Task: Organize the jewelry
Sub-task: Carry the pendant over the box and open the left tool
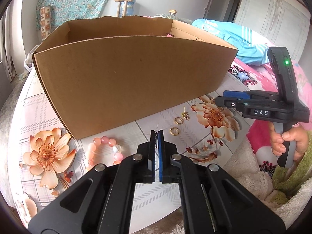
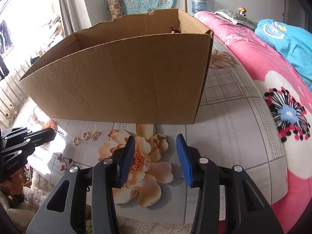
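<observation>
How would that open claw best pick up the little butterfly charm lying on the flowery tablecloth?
Judging by its pose, come straight down from above. The butterfly charm lies flat, so the right claw should pinch across its narrow middle, one finger at each side, wings left free.

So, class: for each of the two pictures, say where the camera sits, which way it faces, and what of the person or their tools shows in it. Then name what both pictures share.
Left wrist: on the left gripper, looking down along its shut fingers, a thin chain pinched between them, at the cardboard box; the right gripper and a hand show at right.
Right wrist: on the right gripper, jaws apart over a butterfly charm; the left gripper shows at left.
Shared: box, floral tablecloth, two gold rings.
</observation>
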`<state>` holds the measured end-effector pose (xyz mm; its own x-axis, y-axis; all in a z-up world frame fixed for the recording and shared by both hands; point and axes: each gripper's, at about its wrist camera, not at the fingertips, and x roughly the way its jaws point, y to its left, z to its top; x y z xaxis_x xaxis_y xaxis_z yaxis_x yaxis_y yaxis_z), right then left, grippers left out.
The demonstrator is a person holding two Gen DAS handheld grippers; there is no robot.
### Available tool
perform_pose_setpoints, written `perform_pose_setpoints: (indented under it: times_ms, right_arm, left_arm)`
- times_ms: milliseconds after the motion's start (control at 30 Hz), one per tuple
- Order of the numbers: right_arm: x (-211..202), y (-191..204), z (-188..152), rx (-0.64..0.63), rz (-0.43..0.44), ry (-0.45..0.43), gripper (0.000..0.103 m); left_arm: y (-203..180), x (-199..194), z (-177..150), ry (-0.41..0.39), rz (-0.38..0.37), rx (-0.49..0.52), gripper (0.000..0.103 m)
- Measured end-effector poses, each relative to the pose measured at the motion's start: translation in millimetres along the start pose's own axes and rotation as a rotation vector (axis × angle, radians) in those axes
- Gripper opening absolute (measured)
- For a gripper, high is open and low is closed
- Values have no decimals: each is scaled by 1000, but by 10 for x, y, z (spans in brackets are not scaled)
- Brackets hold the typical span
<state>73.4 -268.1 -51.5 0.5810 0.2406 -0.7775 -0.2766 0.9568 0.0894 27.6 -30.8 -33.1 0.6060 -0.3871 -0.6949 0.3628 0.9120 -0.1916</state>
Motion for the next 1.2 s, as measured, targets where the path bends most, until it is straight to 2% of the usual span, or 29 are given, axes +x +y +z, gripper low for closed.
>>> perform_pose_setpoints:
  times_ms: [300, 400, 767, 833, 900, 1033, 1133, 1200]
  right_arm:
    - [150, -14, 98, -47, -44, 35, 24]
    - [151, -5, 121, -46, -30, 45, 13]
    - [15, -166, 128, 74, 50, 27, 12]
    - [-95, -216, 138, 79, 60, 10, 12]
    - [-276, -167, 165, 69, 82, -19, 12]
    - [-691, -18, 328, 37, 168, -126, 12]
    - [-907, 80, 536, 2, 236, -214, 12]
    - [-930, 111, 720, -13, 277, -239, 12]
  left_arm:
    - [41, 6, 6, -10, 3, -12, 2]
    - [67, 8, -8, -7, 2, -14, 2]
    - [74, -126, -8, -41, 10, -7, 2]
    - [53, -219, 7, -64, -19, -3, 2]
    - [39, -366, 35, -113, -86, -6, 2]
    - [14, -657, 207, -203, -198, -8, 2]
    - [42, -807, 443, -259, -240, -7, 2]
    - [87, -825, 635, -272, -243, -16, 2]
